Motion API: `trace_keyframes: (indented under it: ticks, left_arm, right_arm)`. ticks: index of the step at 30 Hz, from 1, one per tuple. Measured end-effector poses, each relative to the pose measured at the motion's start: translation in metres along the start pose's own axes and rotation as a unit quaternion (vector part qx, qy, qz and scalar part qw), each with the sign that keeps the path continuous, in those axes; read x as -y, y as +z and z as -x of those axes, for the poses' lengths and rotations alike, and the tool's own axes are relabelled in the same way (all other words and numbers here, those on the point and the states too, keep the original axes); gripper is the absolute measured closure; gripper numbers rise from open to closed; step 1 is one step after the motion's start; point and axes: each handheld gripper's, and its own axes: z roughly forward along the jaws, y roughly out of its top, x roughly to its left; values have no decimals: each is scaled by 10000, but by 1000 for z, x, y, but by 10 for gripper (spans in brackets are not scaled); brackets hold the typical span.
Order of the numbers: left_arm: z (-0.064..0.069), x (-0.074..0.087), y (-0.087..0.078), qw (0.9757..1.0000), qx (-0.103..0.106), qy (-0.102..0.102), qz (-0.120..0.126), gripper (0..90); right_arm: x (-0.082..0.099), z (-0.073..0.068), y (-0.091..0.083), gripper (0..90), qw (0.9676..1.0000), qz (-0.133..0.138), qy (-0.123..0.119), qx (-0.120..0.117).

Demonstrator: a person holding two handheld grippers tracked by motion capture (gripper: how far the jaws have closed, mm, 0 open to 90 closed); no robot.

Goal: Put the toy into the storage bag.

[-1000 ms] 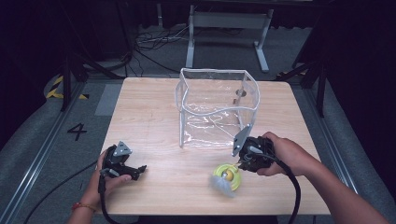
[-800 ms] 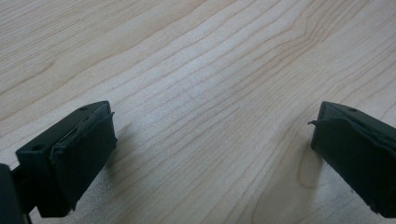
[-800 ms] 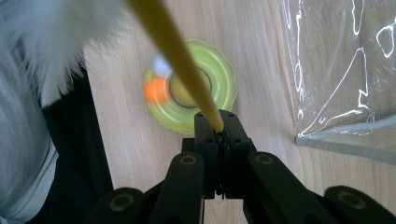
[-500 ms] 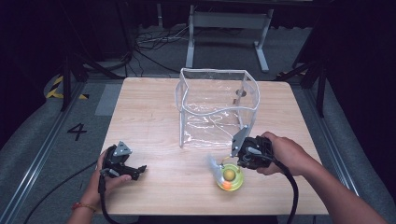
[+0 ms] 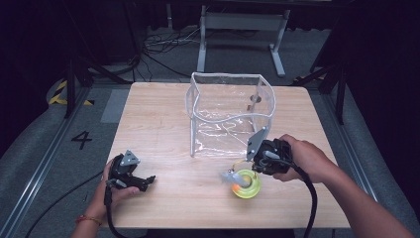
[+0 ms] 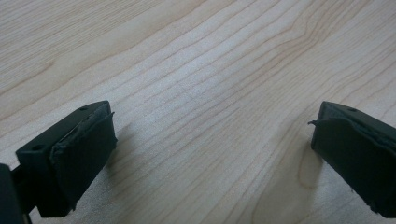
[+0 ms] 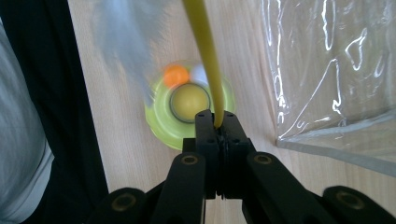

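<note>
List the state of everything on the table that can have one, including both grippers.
Clear plastic bag: standing upright on the table, top open, nothing seen inside.
Lime-green round toy with a yellow wand: base flat on the wooden table, beside the bag; wand pinched; feather end blurred.
Orange ball: sitting in the toy's ring.
Right gripper: shut on the yellow wand.
Left gripper: open, holding nothing, low over bare wood.

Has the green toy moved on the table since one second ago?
No. The green toy stays in front of the clear bag, beside the right gripper; its feather has swung.
</note>
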Motion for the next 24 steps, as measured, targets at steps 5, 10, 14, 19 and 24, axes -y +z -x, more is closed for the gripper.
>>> trace_keyframes:
  ticks: [5, 10, 14, 19, 24]
  left_arm:
    - [0, 0, 0, 10000, -1, 1, -1, 2]
    - [0, 0, 0, 10000, -3, -1, 0, 2]
    - [0, 0, 0, 10000, -4, -3, 0, 2]
    - [0, 0, 0, 10000, -3, -1, 1, 2]
    - [0, 0, 0, 10000, -3, -4, 0, 2]
  right_arm:
    - [-6, 2, -20, 885, 9999, 89, -18, 132]
    - [-13, 4, -39, 885, 9995, 203, -47, 251]
    - [-16, 6, -47, 885, 9993, 267, -37, 250]
    - [-20, 9, -67, 885, 9985, 349, -18, 421]
    - [-25, 13, -88, 885, 9976, 383, -9, 573]
